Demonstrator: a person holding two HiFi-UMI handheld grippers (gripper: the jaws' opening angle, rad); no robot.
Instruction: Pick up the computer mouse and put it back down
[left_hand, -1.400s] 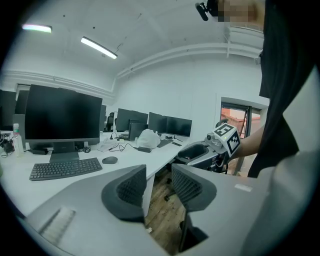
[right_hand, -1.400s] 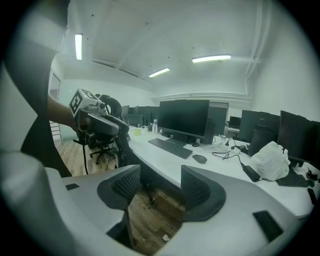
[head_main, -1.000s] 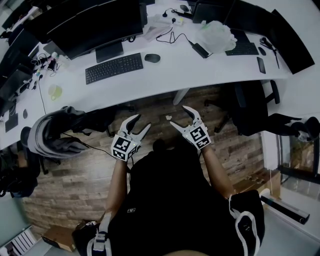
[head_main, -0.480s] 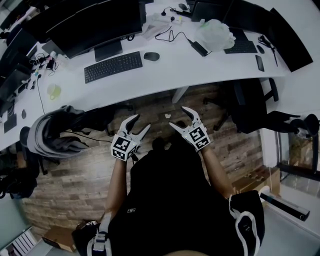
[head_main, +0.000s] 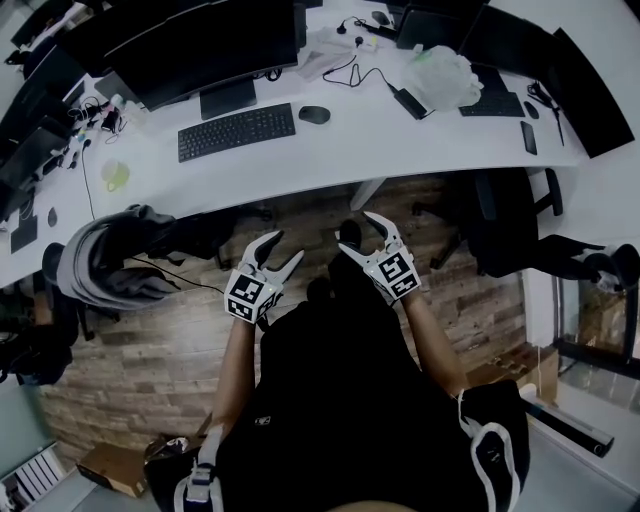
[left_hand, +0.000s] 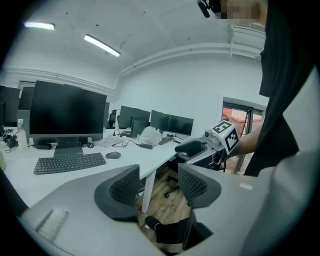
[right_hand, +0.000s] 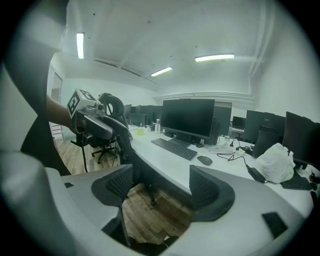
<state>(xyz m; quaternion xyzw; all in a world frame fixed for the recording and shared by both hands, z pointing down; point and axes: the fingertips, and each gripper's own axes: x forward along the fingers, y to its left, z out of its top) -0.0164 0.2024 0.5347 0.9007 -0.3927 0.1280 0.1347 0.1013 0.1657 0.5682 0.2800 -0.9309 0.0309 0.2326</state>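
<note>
Mouse (head_main: 314, 115): lies flat on the white desk (head_main: 330, 155), just right of the keyboard (head_main: 237, 131) and in front of the big monitor (head_main: 215, 45). Well apart from both grippers, touched by nothing.

Left gripper (head_main: 285, 250): held low before the person's torso, over the wood floor (head_main: 300, 205), short of the desk edge. Jaws apart. Between them, in its own view, only floor and the desk leg (left_hand: 148, 192). Grips nothing.

Right gripper (head_main: 358, 234): about level with the left gripper, near it but not touching. Jaws spread wide too. Between them, in its own view, only floor and the dark underside of the desk. Grips nothing.

Each gripper visible in the other's view, off to one side, marker cube on top. Mouse visible in both gripper views, beyond the jaws, beside the keyboard.

Farther right on the desk: a cable (head_main: 345, 68), a black brick (head_main: 410, 102), a white bag (head_main: 445, 75), a second keyboard (head_main: 490, 104), a phone (head_main: 527, 138). Left of the first keyboard, a green cup (head_main: 115, 177). More dark screens along the back of the desk.

By the desk's left part, a chair (head_main: 100, 265) draped with a grey garment. At the right, a black chair (head_main: 505, 215).
</note>
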